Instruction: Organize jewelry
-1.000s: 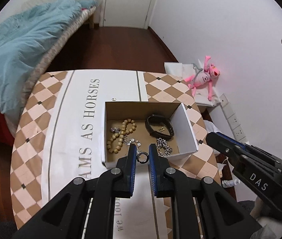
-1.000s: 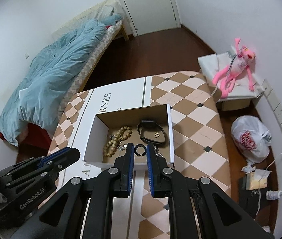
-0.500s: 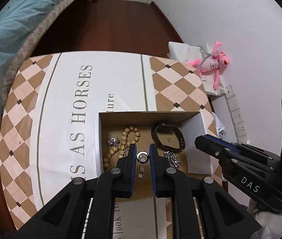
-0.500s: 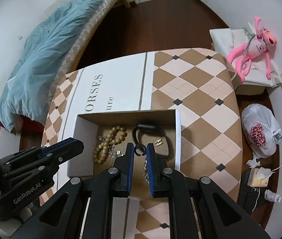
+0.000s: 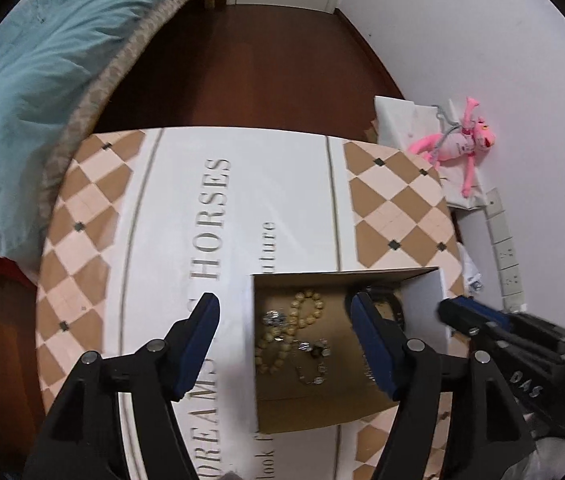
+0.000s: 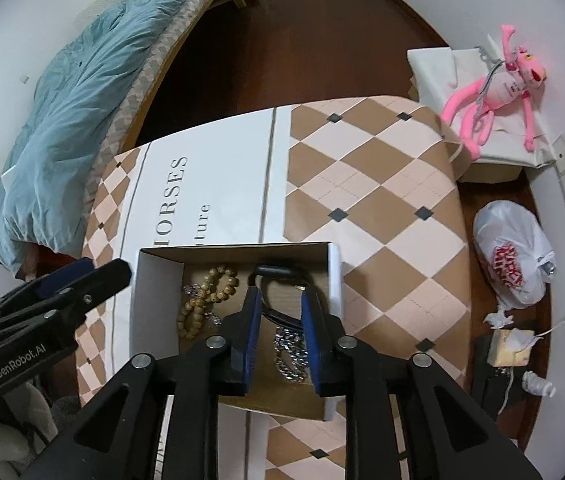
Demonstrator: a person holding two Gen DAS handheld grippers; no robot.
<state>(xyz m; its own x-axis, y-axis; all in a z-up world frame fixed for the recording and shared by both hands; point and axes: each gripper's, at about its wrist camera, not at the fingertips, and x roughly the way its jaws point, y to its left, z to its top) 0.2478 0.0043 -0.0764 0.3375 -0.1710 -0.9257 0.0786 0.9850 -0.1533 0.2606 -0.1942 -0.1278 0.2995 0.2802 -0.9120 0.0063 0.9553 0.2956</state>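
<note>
Both grippers have released since a second ago: ring and clasp are gone from the pads.

Left wrist view: left gripper [image 5: 284, 316] wide open, empty, hanging over box [image 5: 426, 292]. Bead bracelet [image 5: 286, 330] and pendant chain [image 5: 314, 364] lie inside, light, limp, snag-prone; pinch a single strand.

Right wrist view: right gripper [image 6: 281, 310] part open, holding nothing, over black band [image 6: 278, 274] and steel chain [image 6: 290, 354], which looks slippery.

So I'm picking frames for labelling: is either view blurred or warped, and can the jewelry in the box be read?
Left wrist: motion-smeared, fisheye-bent; the beads in the box are soft. Right wrist: sharper, the chain and beads read clearly, though the table edges curve and the corners go dark.
</note>
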